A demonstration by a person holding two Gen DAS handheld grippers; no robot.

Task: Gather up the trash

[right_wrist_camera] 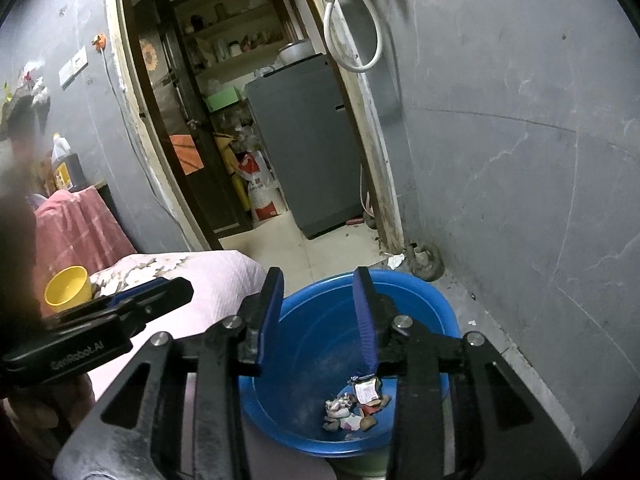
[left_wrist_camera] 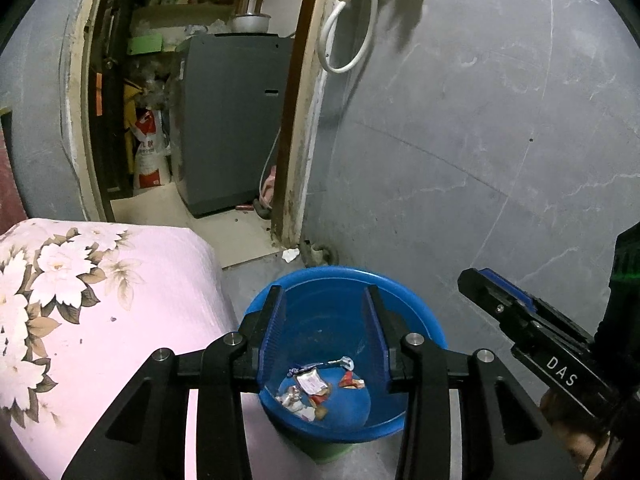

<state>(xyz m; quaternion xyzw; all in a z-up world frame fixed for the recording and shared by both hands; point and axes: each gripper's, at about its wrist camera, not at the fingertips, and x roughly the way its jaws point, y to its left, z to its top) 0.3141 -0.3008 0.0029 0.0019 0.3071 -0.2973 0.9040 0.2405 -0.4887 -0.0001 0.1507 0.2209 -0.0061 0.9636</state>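
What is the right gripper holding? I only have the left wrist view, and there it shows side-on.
Observer: Nothing. Seen from the right wrist, the right gripper is open and empty above the blue basin.
Operator: Anything on the bed beyond my frame?
Observer: A yellow cup sits on the floral bedcover.
Operator: And past the bed?
Observer: A bottle of dark liquid stands near the wall.
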